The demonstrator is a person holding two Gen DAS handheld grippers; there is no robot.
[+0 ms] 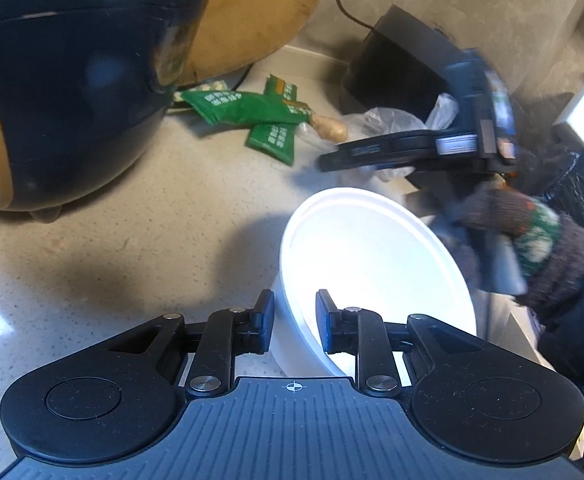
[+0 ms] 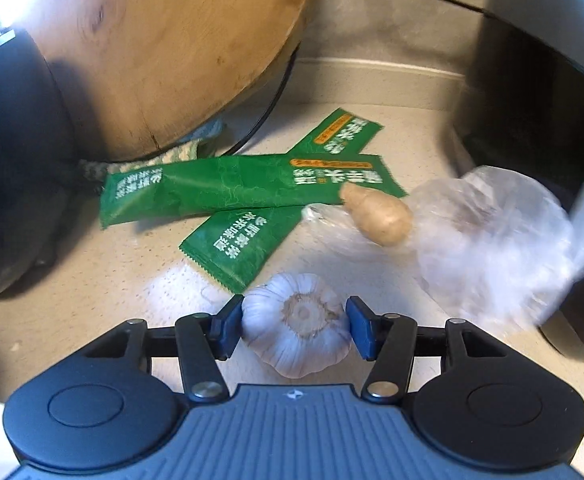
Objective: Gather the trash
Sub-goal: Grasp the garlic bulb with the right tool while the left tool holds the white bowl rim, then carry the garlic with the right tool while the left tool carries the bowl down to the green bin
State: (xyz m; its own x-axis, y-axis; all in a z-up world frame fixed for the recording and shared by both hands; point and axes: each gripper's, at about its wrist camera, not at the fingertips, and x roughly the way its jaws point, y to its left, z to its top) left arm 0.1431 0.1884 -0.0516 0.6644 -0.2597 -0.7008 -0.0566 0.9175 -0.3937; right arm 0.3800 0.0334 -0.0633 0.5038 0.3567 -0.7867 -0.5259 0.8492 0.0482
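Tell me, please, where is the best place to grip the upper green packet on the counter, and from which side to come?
Probably grip the upper green packet at its free left end, coming from above with the jaws across its narrow width. It lies flat and long; its right end crosses the second packet and touches the ginger piece. The left end, beside the wooden board, looks clearer.

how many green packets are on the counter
2. One packet lies across the other packet, crossed, beside the ginger below the wooden board. More may hide under the board.
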